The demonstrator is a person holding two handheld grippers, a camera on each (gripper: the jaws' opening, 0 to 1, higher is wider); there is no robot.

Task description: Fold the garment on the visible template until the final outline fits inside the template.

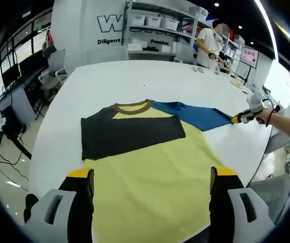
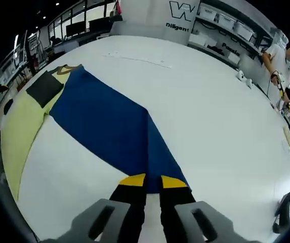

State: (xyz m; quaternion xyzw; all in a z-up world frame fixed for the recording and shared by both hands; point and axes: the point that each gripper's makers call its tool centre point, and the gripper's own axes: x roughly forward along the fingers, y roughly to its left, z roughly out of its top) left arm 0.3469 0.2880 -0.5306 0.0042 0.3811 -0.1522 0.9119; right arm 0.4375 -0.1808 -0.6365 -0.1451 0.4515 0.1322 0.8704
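White table (image 1: 134, 81): right gripper (image 2: 153, 181) pinching garment (image 2: 109, 126) sleeve.

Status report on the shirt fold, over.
Right gripper shut on blue sleeve, stretched outward. Left gripper open above yellow shirt; black sleeve already folded across chest. Nothing in the way.

Right gripper (image 2: 153, 180) clamping blue sleeve (image 2: 109, 126)

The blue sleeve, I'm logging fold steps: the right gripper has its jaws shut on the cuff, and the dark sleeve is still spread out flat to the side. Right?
Not quite. The dark sleeve is already folded across the yellow shirt's chest, as the left gripper view shows. The rest holds: the right gripper is shut on the blue sleeve's cuff.
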